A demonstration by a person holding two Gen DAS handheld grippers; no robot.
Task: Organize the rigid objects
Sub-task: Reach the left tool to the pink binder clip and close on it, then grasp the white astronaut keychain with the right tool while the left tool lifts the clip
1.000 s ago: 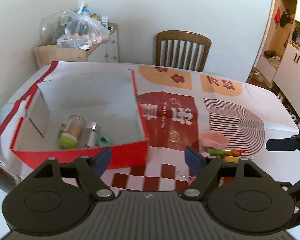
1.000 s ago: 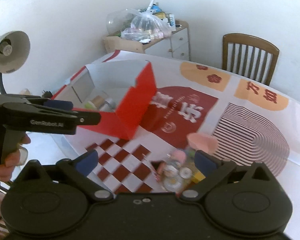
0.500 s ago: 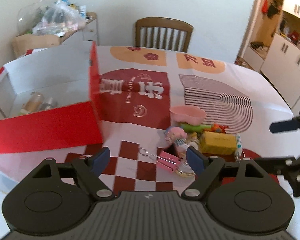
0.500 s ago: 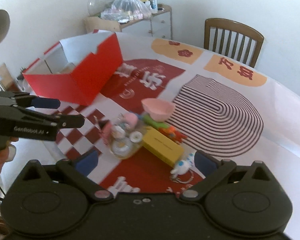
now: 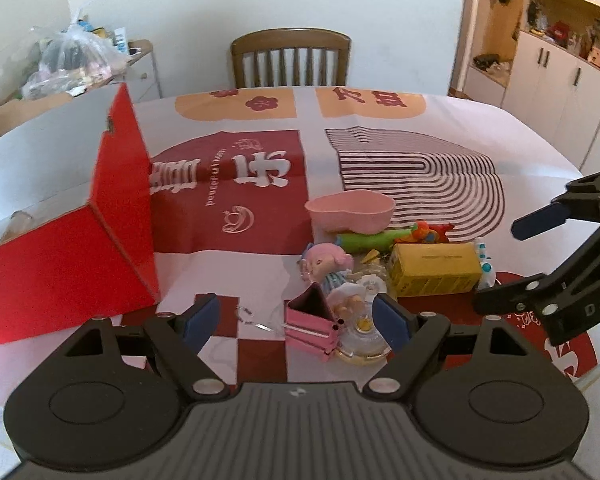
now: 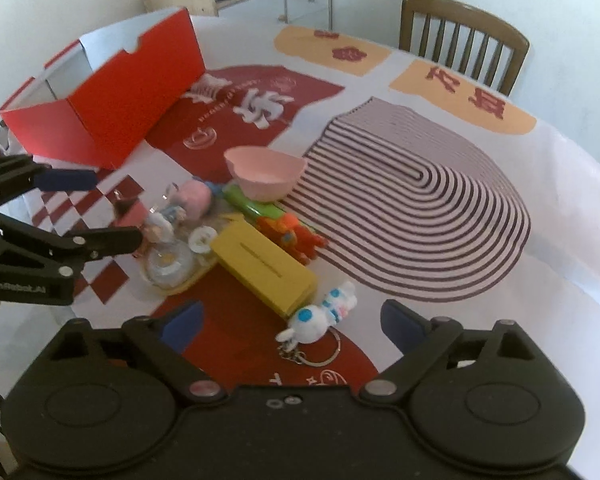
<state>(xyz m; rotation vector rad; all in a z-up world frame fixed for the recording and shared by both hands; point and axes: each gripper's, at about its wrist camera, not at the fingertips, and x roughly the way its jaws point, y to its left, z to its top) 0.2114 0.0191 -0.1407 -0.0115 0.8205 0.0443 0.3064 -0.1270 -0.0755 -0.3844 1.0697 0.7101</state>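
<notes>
Left tongs [image 5: 296, 322] stand open over the pink clip [image 5: 311, 326]. Right tongs [image 6: 290, 322] are closing, unclamped, around the white rabbit keychain [image 6: 324, 316] on the desk [image 6: 560, 208].

Both tools lower over toy pile [image 6: 236, 236], right tool [image 6: 290, 322] closing

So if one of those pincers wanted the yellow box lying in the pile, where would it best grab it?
Probably across the yellow box's two long sides, coming from above. It lies flat with its slotted top up; those sides are straight and parallel. The near end, by the white bunny keychain, looks least crowded. The right gripper, empty and closing, is nearest.
</notes>
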